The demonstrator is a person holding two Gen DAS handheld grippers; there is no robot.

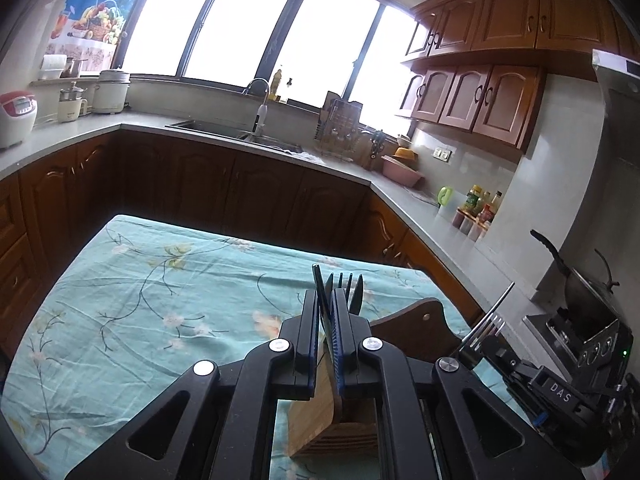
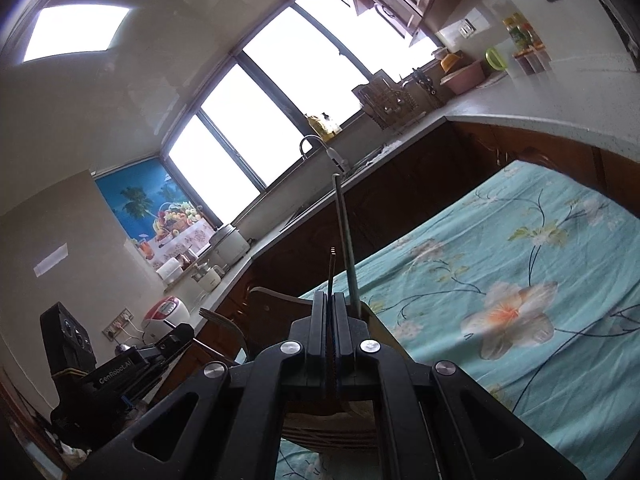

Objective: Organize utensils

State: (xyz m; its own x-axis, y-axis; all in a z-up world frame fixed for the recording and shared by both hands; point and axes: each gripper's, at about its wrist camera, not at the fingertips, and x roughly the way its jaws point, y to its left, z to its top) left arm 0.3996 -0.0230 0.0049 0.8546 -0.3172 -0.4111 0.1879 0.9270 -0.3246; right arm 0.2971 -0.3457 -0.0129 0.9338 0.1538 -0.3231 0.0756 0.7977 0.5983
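Fork (image 1: 347,294) between left tool (image 1: 326,300) fingers

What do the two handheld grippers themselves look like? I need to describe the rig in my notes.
Both are matte black with angular linkage arms, triangular cut-outs and round silver bolts. The left gripper has flat black fingers with blue pads. The right gripper matches; its body reads "DAS" in the left view, while the left one's body reads "GenRobot.AI" in the right view. No sleeves or hands show.

Wooden holder (image 1: 316,420) stands on the tablecloth (image 1: 160,300), below both tools.
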